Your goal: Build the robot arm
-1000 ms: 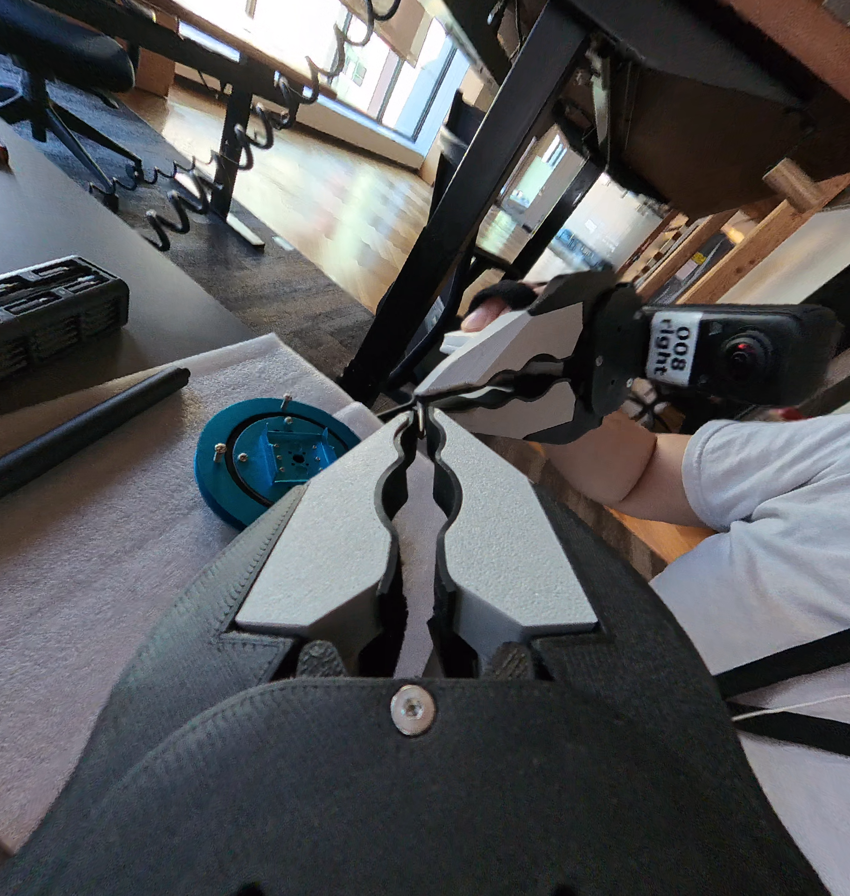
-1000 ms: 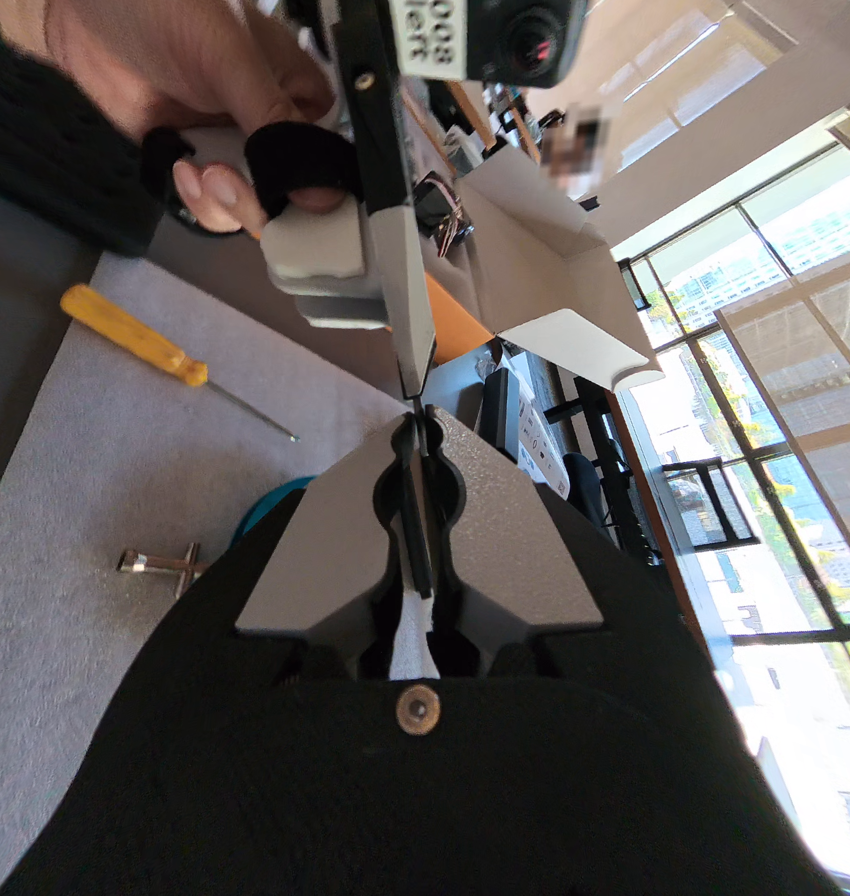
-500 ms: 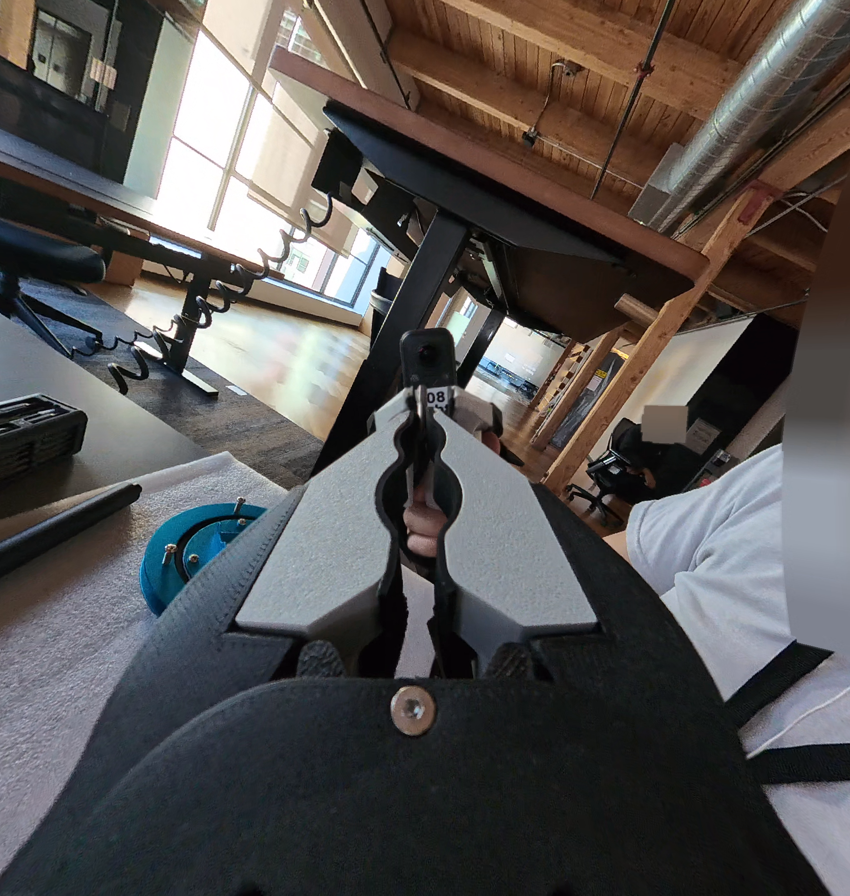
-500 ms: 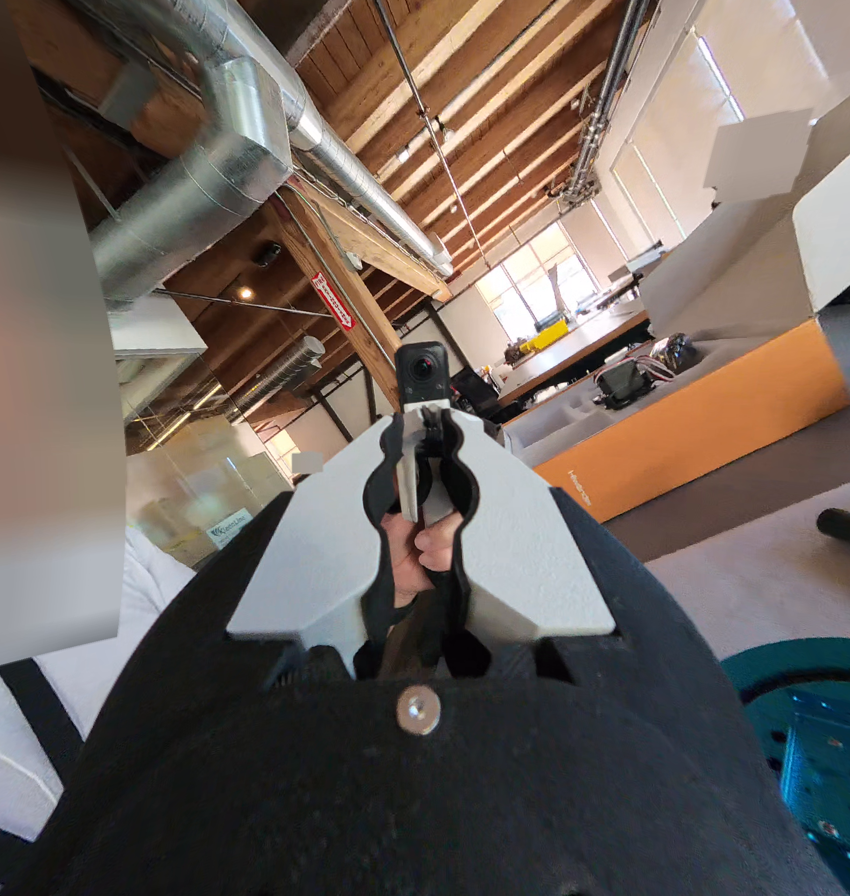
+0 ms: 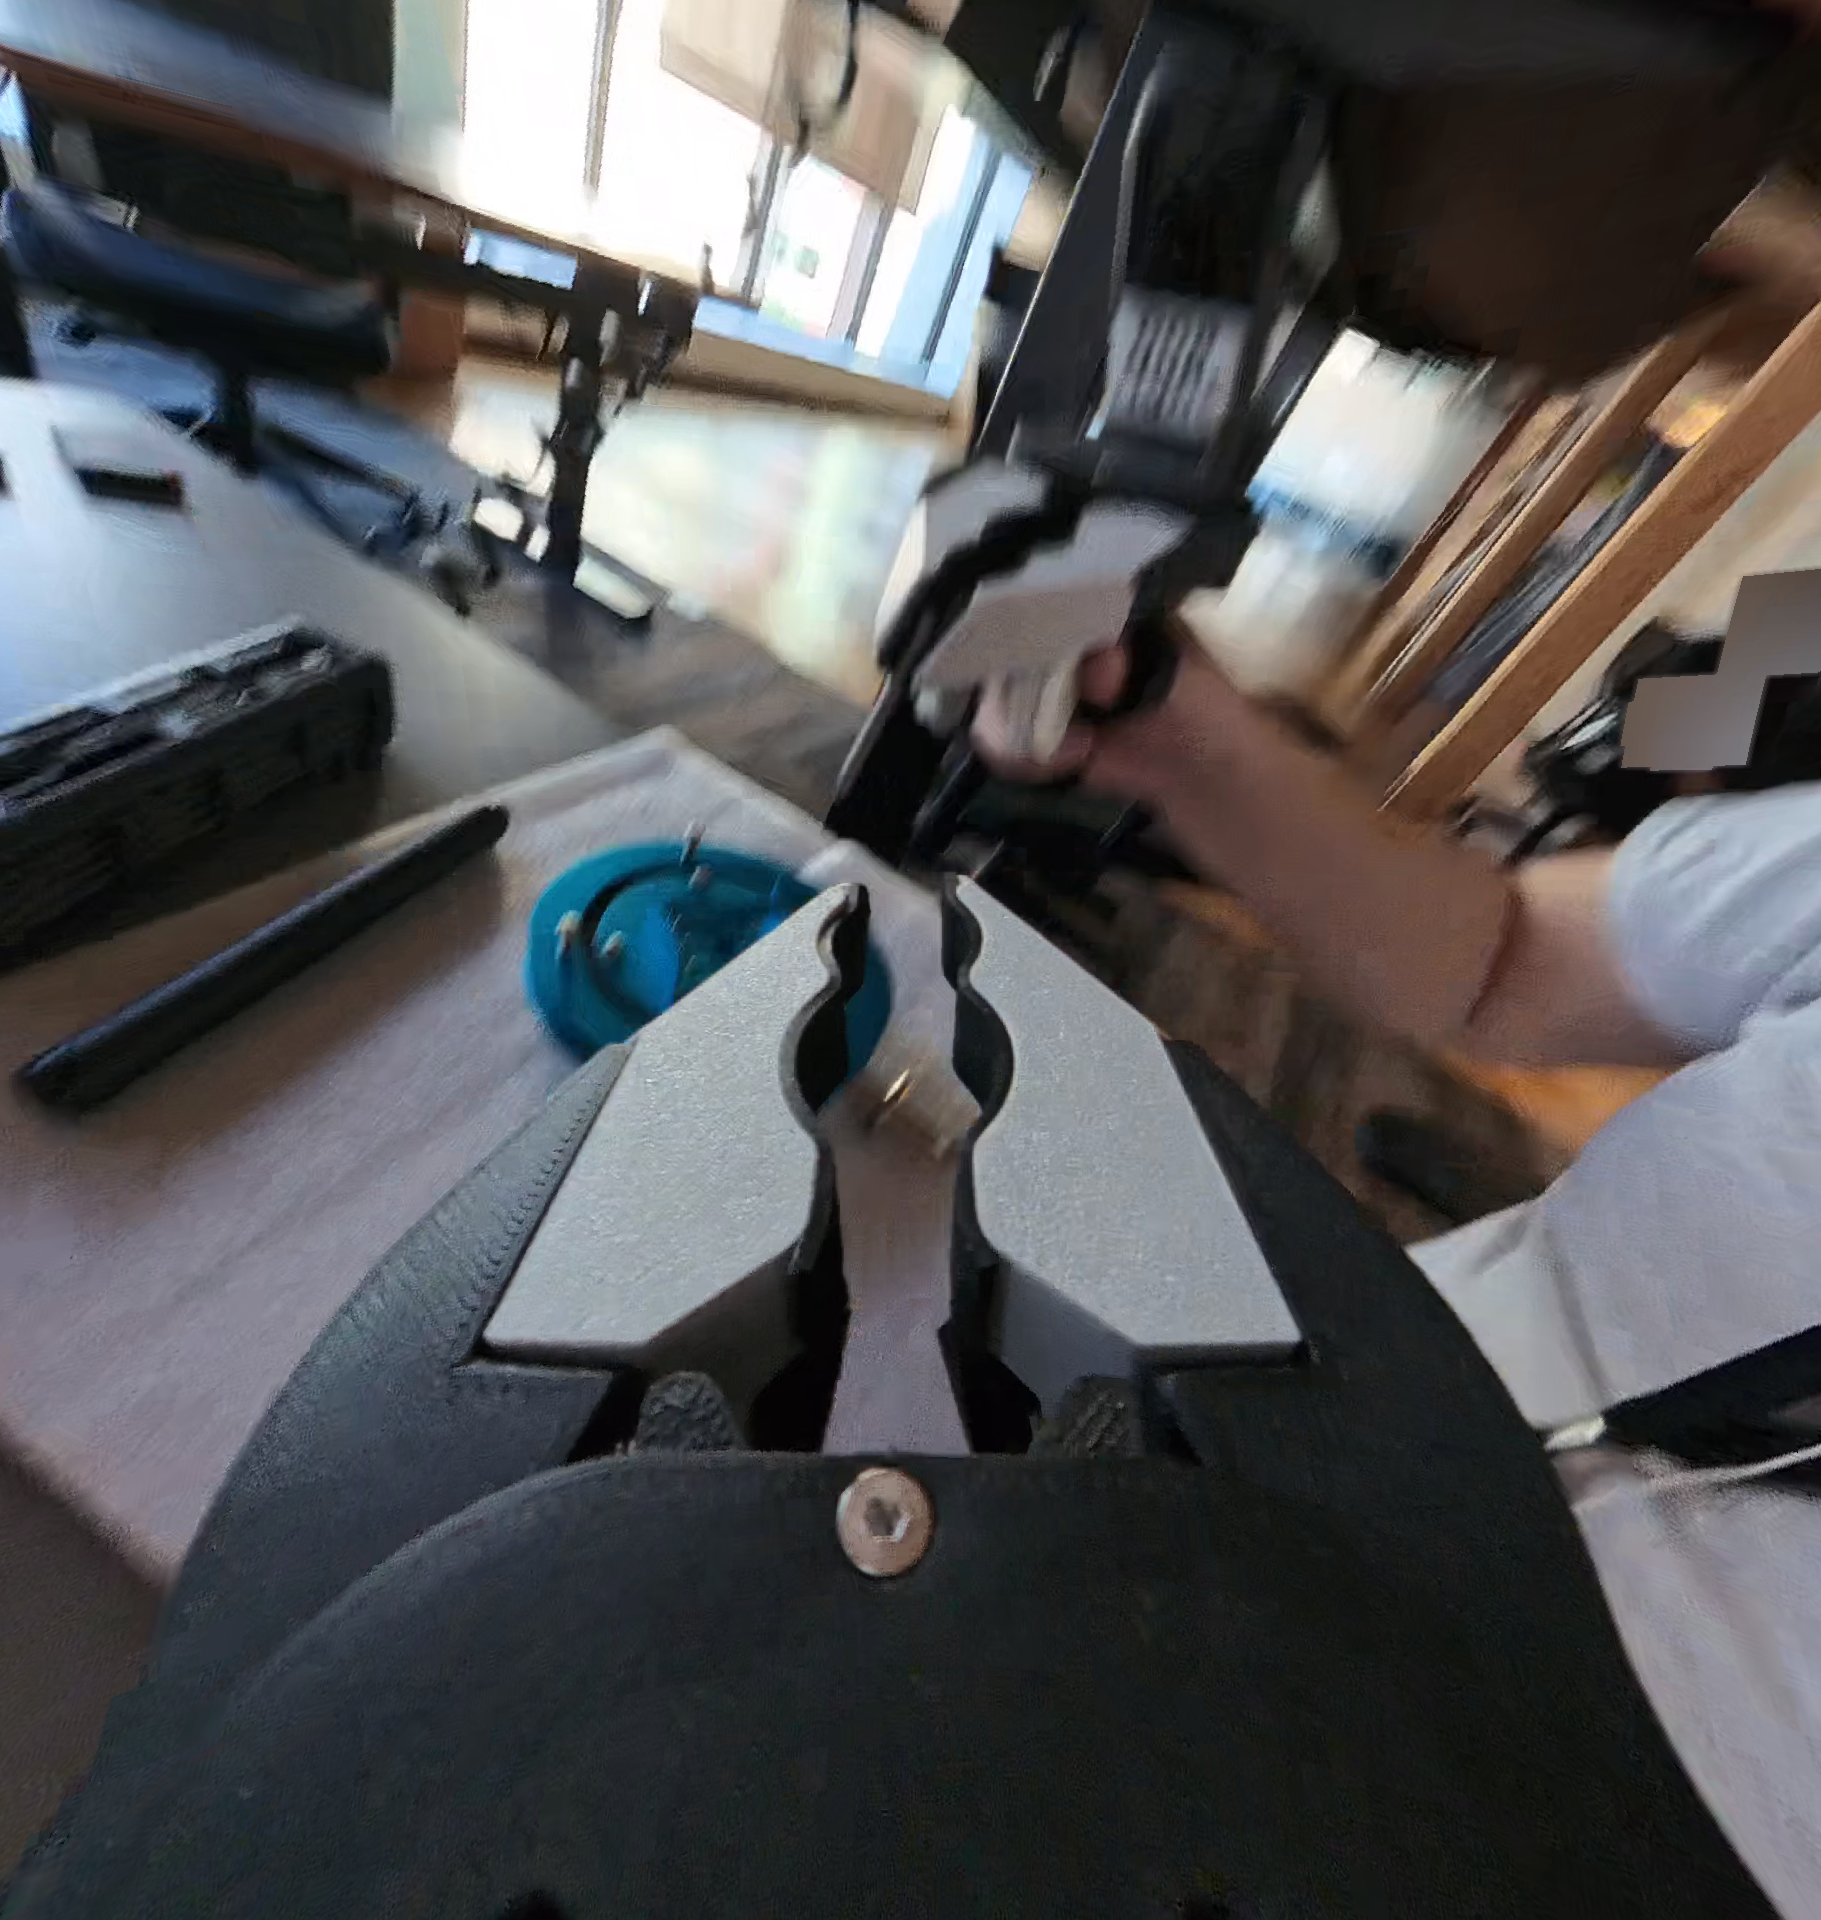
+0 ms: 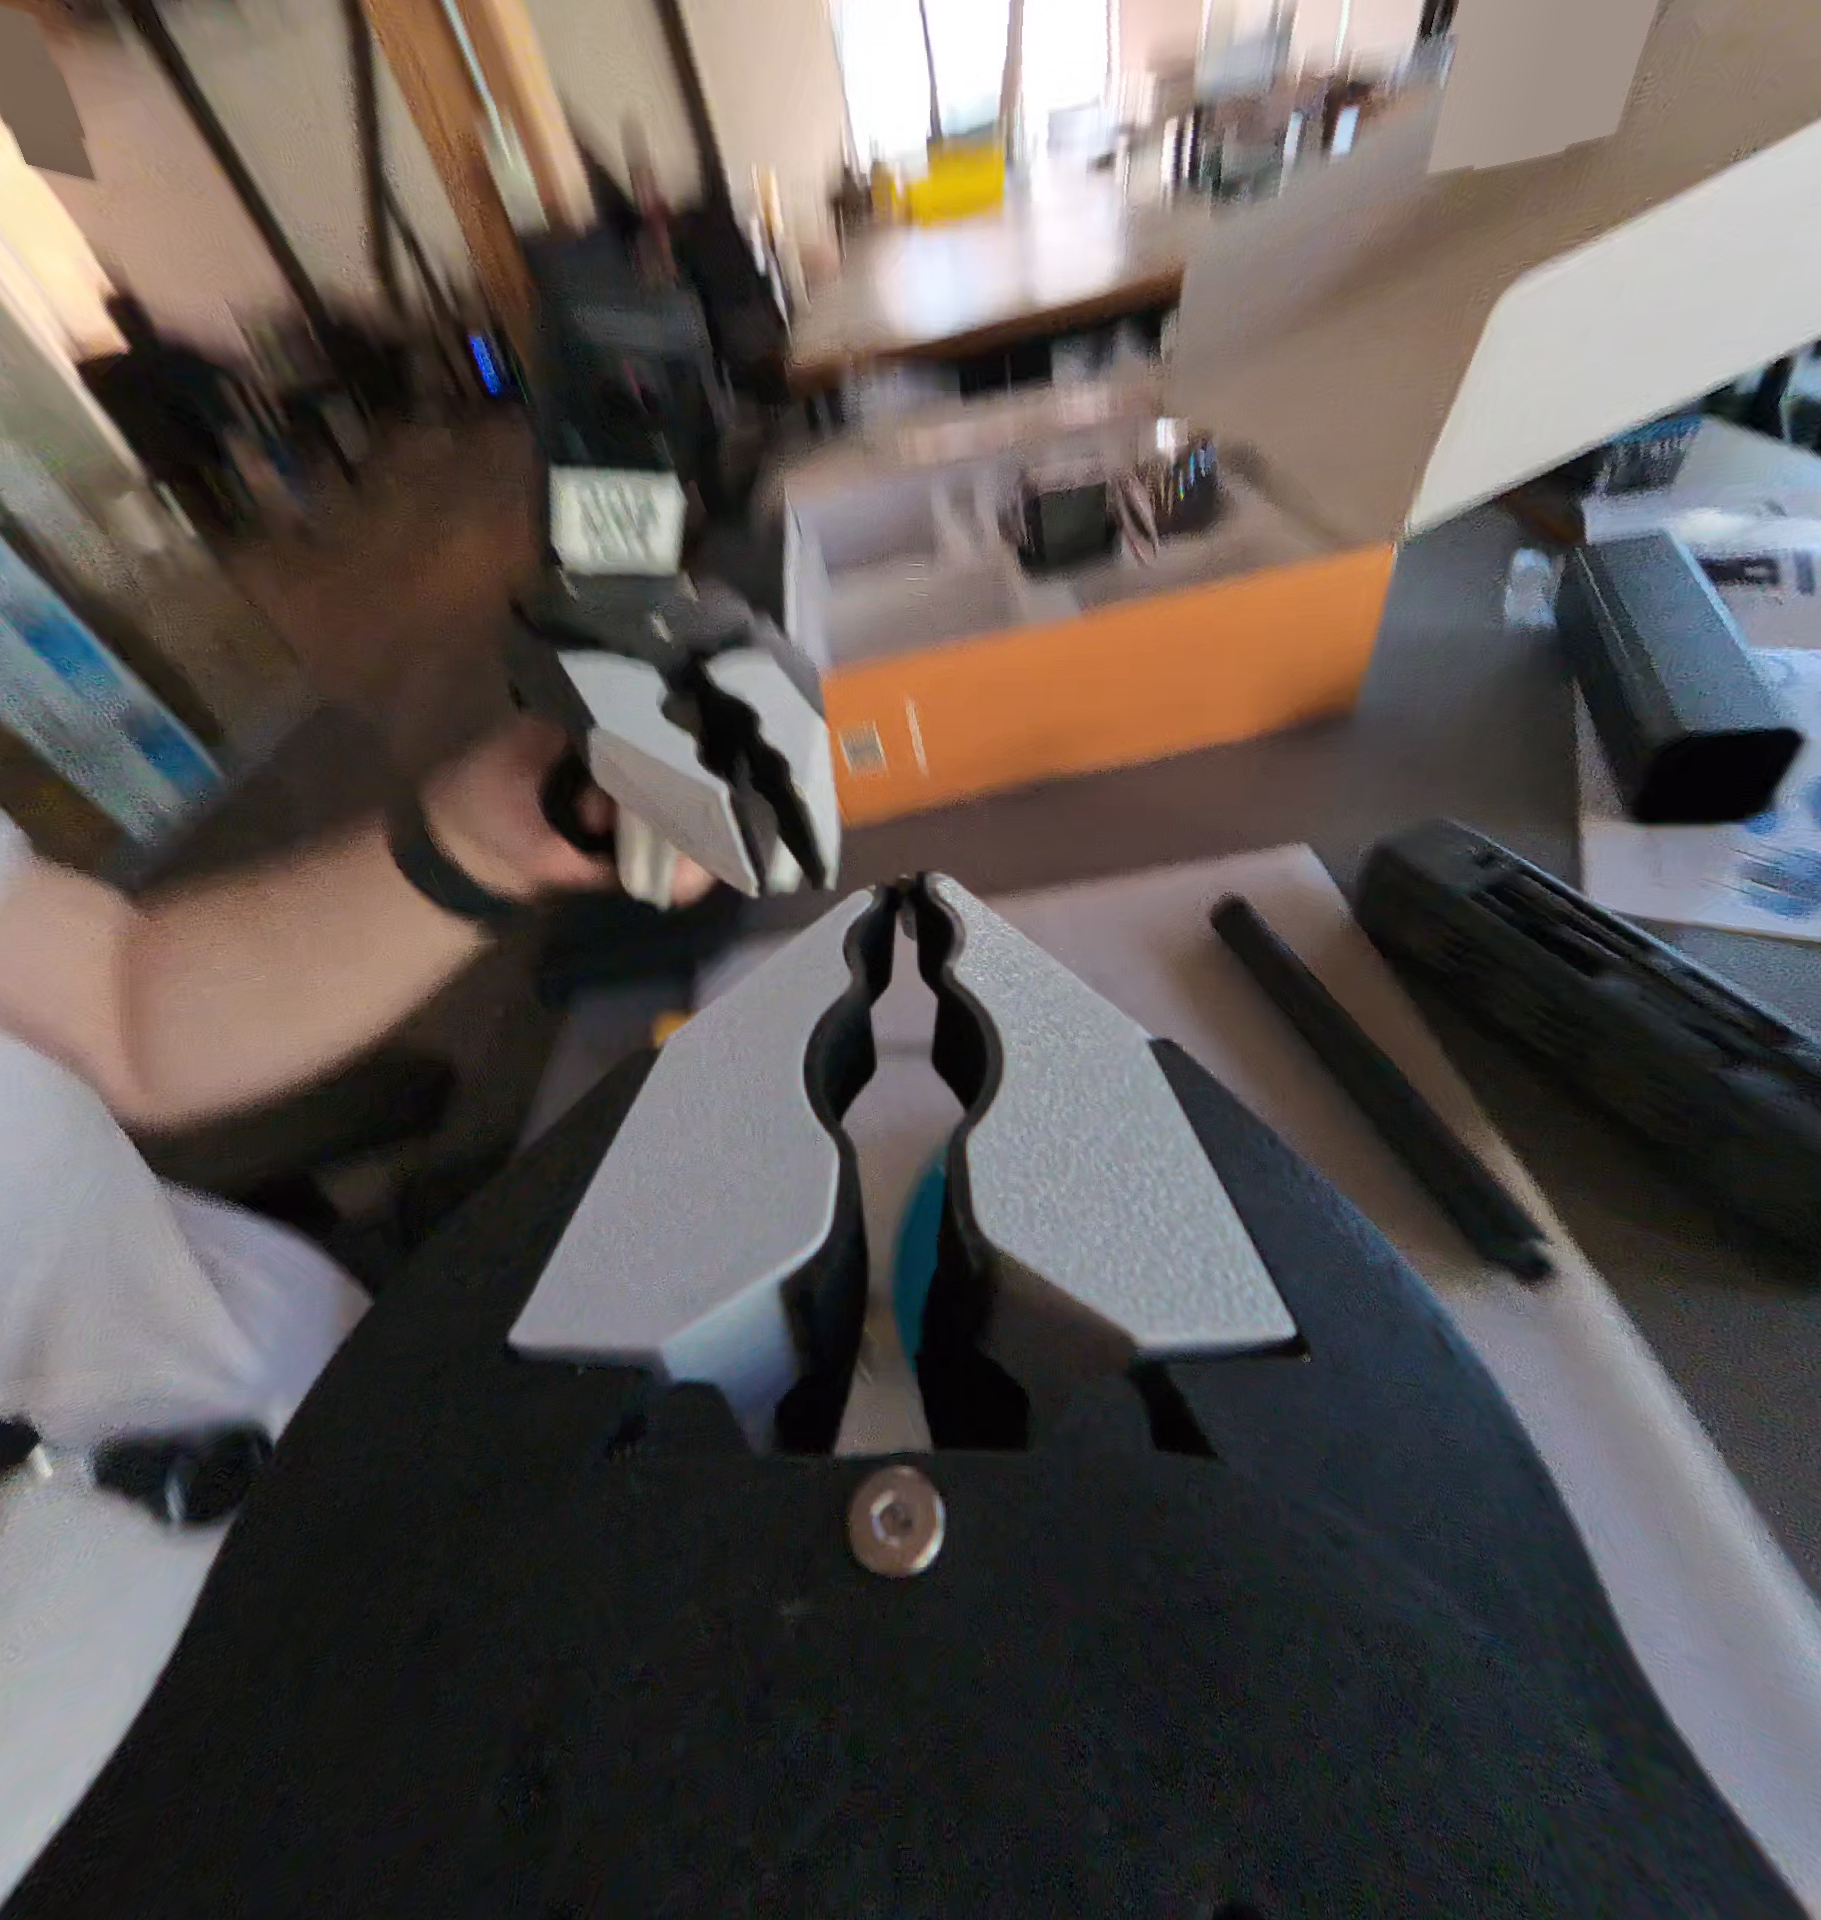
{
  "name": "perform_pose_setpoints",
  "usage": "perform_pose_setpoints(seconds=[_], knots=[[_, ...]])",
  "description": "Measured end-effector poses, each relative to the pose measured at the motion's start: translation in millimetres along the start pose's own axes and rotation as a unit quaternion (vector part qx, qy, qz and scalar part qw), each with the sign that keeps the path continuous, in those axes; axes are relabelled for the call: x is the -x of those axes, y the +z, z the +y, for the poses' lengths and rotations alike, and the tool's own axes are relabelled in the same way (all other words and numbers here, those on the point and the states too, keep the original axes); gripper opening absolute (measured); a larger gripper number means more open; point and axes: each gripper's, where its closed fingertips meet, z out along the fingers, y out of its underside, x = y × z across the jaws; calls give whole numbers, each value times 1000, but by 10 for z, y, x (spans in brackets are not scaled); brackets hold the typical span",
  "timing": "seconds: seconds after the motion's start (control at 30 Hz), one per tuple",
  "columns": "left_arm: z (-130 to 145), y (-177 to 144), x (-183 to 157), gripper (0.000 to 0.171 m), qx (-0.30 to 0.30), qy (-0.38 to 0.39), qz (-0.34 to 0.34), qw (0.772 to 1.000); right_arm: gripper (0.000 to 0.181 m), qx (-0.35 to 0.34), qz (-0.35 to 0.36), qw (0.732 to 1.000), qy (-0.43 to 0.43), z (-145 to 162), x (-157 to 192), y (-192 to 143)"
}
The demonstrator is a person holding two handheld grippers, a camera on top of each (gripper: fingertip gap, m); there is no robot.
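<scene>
My left gripper (image 5: pixel 904 902) is open, its tips a narrow gap apart, low over a grey felt mat (image 5: pixel 262 1195). A small silvery metal piece (image 5: pixel 906 1107) shows through the gap; blur hides whether it lies on the mat. A blue round disc with small screws (image 5: pixel 657 945) lies just left of the tips. My right gripper (image 6: pixel 908 891) is shut and empty, above the mat (image 6: pixel 1145 935), with the blue disc (image 6: pixel 921 1226) showing between its fingers. Each gripper shows in the other's view, hand-held: the right (image 5: pixel 1031 582) and the left (image 6: pixel 771 831).
A black rod (image 5: pixel 262 956) (image 6: pixel 1373 1091) and a black ribbed case (image 5: pixel 158 727) (image 6: pixel 1612 1039) lie beside the disc. An open orange box (image 6: pixel 1093 675), a black box (image 6: pixel 1675 675) and papers stand behind. The person's arm and white shirt (image 5: pixel 1664 1195) are close by. Spacing between my two grippers at the tips: around 5 cm. From either gripper's tips it is about 15 cm to the small silvery metal piece (image 5: pixel 906 1107).
The grippers were tip to tip, then faced each other raised up. Now both have swung down towards the mat and apart, and the left has opened a little. Both views are motion-blurred.
</scene>
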Motion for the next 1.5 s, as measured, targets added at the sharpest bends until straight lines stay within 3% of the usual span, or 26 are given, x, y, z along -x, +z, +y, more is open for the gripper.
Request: perform_pose_setpoints(seconds=[0.1,0.2,0.3,0.53,1.1,1.3,1.5], knots=[[405,-30,146,15,103,51,-69,991,3,147,-20,988,-41,244,0,21],[580,26,136,11,127,59,-80,987,3,238,-17,967,-92,470,-47,101],[705,84,126,10,142,36,-68,987,4,283,-30,953,-104,648,-32,178],[756,103,131,9,150,26,-62,986,3,288,-42,953,-84,812,-56,246],[741,94,140,7,140,11,-56,989,3,288,-44,953,-83,859,-67,264],[739,145,250,17,149,24,-84,985,3,310,-68,939,-129,870,-44,260],[788,229,403,17,198,76,-116,970,4,317,-87,923,-200,873,-46,269]])
